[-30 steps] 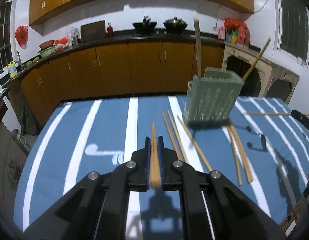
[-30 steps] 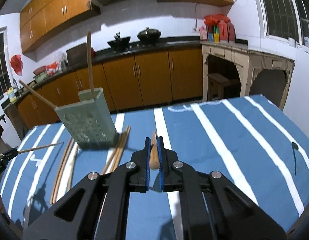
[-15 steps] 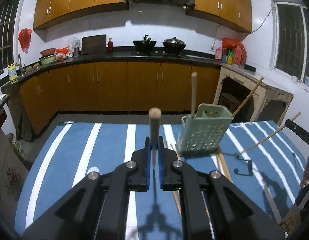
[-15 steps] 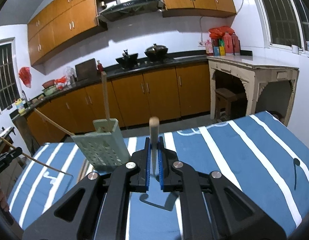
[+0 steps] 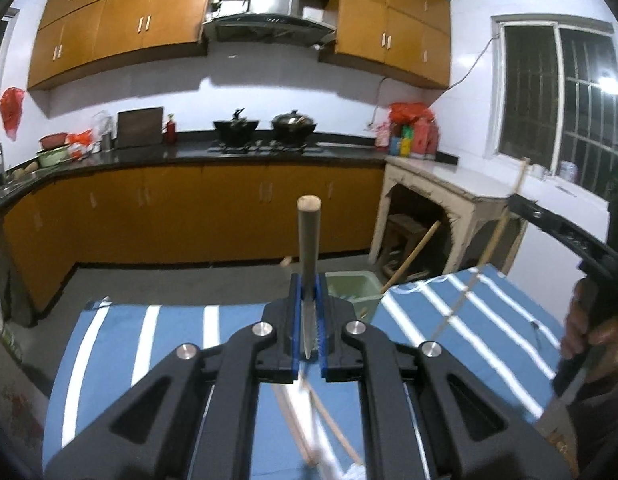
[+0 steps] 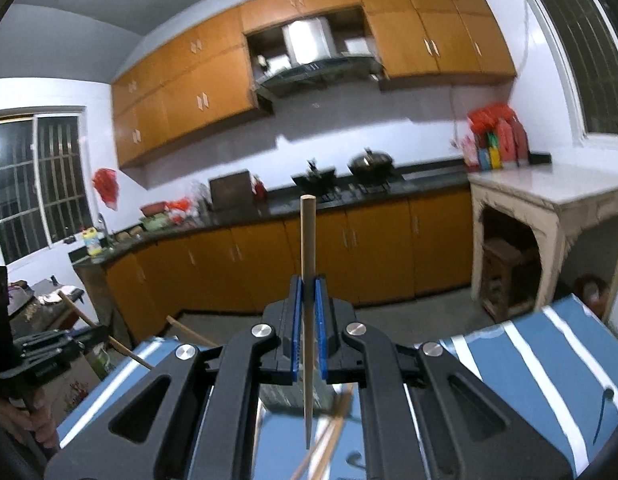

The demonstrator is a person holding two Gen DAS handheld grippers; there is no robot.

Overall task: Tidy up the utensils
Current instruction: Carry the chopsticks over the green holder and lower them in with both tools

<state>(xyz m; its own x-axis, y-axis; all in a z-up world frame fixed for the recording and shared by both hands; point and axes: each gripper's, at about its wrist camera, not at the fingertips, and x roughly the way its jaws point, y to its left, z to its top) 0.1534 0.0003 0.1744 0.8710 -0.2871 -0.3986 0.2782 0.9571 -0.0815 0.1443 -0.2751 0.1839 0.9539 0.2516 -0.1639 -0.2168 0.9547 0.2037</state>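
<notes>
Left wrist view: the left gripper [image 5: 308,320] sits at lower centre, its blue-padded jaws pinched tight on a slim, round wooden chopstick [image 5: 308,248] that stands almost upright, its blunt end up at mid-frame. Just right of the jaws, and beyond them, the rim of a pale green perforated plastic utensil basket [image 5: 353,285] peeks out on the blue cloth with white stripes [image 5: 489,320], another chopstick leaning out of it. More loose chopsticks [image 5: 329,428] lie blurred on the cloth at bottom centre. At the right edge a hand [image 5: 589,328] grips the other tool.

Right wrist view: the right gripper [image 6: 308,328], also at lower centre, is clamped on a second thin wooden chopstick [image 6: 307,280], upright, its tapered tip hanging below the jaws.

I'd judge these sticks light, stiff and smooth, so likely to pivot or slide in a two-pad pinch. Holding near the middle, as both jaws do, looks sensible; a grip towards the thicker end would probably swing less when dropping tip-first into the basket.
</notes>
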